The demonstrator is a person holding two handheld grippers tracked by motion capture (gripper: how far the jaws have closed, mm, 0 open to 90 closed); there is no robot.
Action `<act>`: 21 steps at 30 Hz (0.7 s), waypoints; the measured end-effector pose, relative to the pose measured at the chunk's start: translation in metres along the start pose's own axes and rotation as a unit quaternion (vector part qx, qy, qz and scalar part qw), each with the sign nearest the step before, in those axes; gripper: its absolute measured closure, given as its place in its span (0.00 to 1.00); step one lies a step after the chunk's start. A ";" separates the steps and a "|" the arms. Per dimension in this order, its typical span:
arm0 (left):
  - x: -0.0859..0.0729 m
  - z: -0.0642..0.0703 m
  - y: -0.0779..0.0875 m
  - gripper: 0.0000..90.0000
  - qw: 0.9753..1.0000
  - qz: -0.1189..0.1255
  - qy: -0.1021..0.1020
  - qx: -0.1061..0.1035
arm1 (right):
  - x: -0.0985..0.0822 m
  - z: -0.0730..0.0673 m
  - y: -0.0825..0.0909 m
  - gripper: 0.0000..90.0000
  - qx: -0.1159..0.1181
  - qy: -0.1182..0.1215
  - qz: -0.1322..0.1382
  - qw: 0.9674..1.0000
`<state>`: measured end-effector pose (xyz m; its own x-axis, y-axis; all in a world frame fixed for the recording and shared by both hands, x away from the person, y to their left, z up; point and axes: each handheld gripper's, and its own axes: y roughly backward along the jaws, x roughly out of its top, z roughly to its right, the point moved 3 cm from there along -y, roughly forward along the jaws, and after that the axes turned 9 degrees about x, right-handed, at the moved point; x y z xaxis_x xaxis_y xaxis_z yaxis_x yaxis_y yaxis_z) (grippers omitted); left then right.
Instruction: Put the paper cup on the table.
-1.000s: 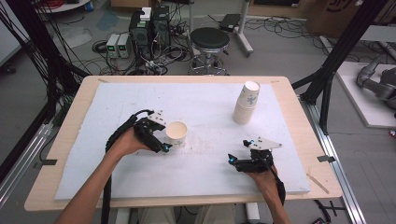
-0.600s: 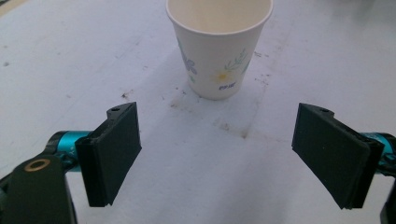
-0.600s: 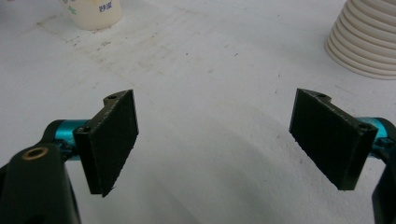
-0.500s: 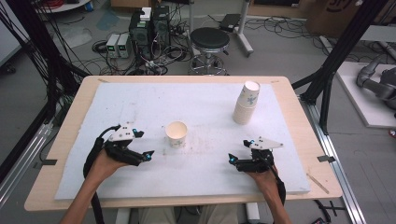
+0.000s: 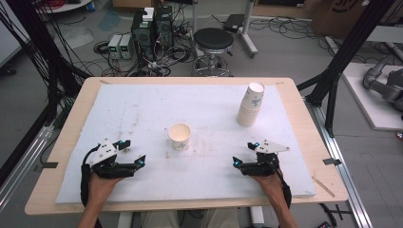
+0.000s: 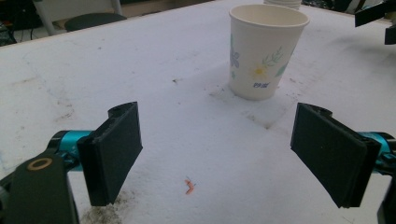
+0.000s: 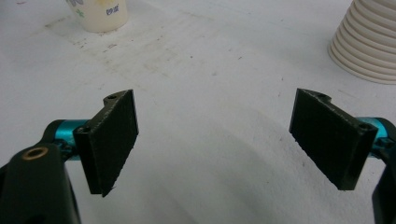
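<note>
A single paper cup (image 5: 179, 136) with a flower print stands upright at the middle of the white mat, and is seen ahead in the left gripper view (image 6: 265, 50). A tall stack of paper cups (image 5: 250, 104) stands at the back right, its base showing in the right gripper view (image 7: 367, 41). My left gripper (image 5: 134, 154) rests near the front left of the mat, open, with nothing between its jaws (image 6: 219, 158). My right gripper (image 5: 242, 155) lies at the front right, open and empty (image 7: 215, 144). The single cup's base (image 7: 99, 15) lies far off to its upper left.
The white mat (image 5: 142, 109) covers a wooden table (image 5: 66, 118). A small orange scrap (image 6: 189, 186) lies on the mat between the left jaws. Behind the table stand a stool (image 5: 214, 42), electronics (image 5: 152, 26) and cables; black frame posts flank both sides.
My left gripper has let go of the single cup and drawn back toward the front left of the mat. The cup stays standing at the middle. The right gripper has hardly moved.
</note>
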<state>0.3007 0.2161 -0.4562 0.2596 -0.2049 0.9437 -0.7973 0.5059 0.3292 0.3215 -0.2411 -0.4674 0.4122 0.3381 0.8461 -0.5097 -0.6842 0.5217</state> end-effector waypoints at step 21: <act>-0.006 0.000 -0.001 0.18 1.000 -0.002 0.003 -0.009 | -0.001 -0.003 0.001 0.18 0.001 0.016 0.007 1.000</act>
<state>0.2999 0.2170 -0.4625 0.2669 -0.2013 0.9425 -0.7864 0.5199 0.3337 0.3181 -0.2404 -0.4670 0.3817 0.3487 0.8560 -0.5128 -0.6906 0.5100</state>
